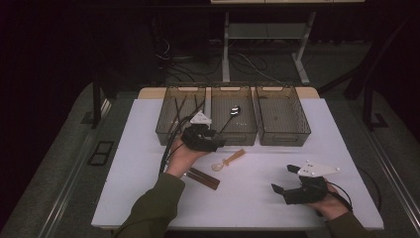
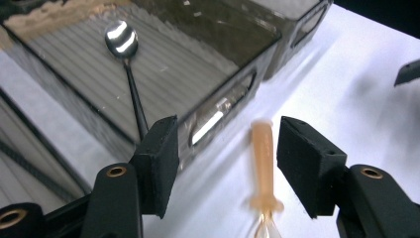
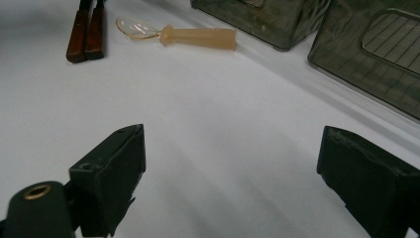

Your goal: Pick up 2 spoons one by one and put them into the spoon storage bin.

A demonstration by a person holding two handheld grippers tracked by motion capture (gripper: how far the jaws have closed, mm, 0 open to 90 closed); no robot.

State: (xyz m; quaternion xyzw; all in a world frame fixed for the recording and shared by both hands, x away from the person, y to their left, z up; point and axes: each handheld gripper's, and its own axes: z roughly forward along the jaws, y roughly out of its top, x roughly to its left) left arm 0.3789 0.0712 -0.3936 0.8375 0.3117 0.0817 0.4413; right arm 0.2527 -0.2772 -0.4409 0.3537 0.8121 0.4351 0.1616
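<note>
Reaching for the plastic spoon (image 2: 263, 163)

Our left gripper (image 2: 228, 163) straddles its peach handle, jaws half open, gripping nothing; next we lower and close. Our right gripper (image 3: 230, 173) rests wide open, empty.

White table (image 1: 257, 198): three smoky bins (image 1: 233, 124) at back, plastic spoon (image 1: 229, 160), brown-handled utensils (image 1: 203, 178) in front.

a peach handle and clear bowl are shown on the plastic spoon (image 3: 190, 35). the surface (image 1: 257, 198) is white, the bins (image 1: 280, 116) smoky grey with ribbed floors.
</note>
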